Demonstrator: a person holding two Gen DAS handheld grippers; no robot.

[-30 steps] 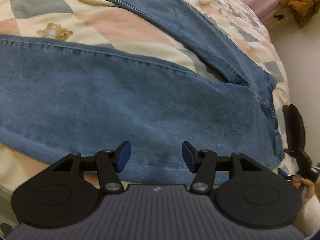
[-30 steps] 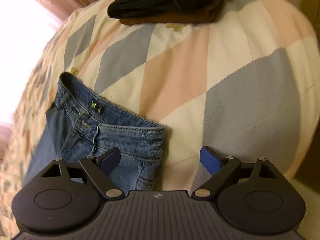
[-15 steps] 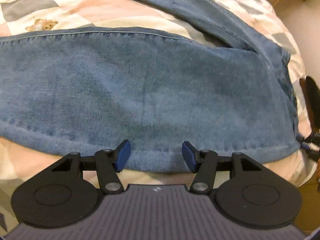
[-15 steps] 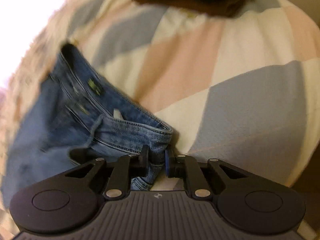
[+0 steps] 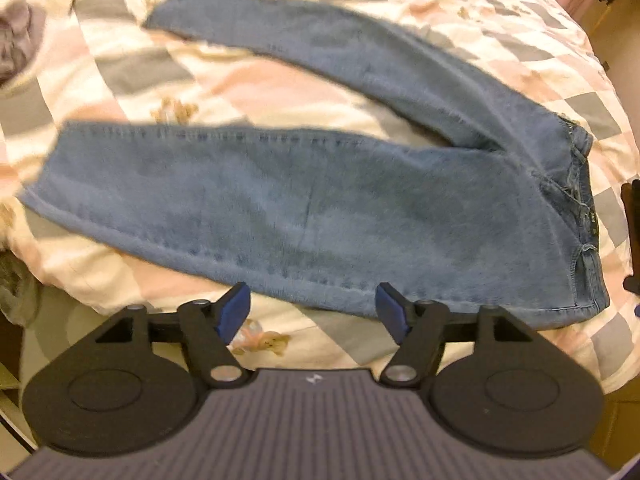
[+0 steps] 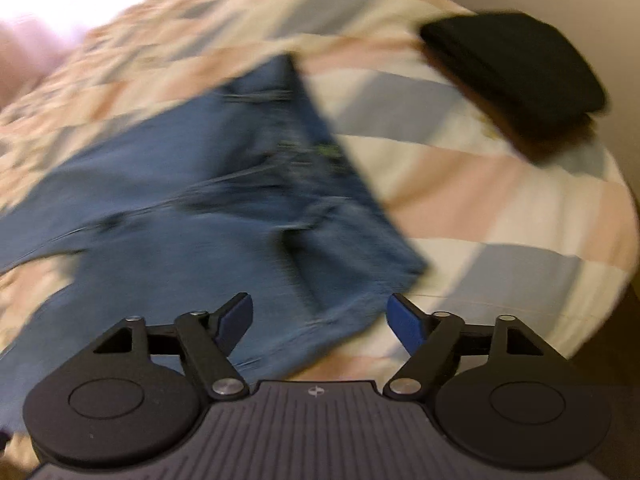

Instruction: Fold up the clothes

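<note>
Blue jeans lie spread flat on the checked bedspread, legs splayed to the left and waistband at the right. My left gripper hovers above the near leg's lower edge, its jaws opening with nothing between them. In the blurred right wrist view the jeans' waistband end lies below my right gripper, whose jaws are opening; the denim is beneath them, not gripped.
A folded black garment on a brown one lies at the bed's far right. A grey cloth shows at the far left. The bed's edge runs close below both grippers.
Both grippers rose away from the jeans, so more of them shows. The right gripper closed on the waistband corner half a second ago, then let go and rolled. The left jaws widened.
</note>
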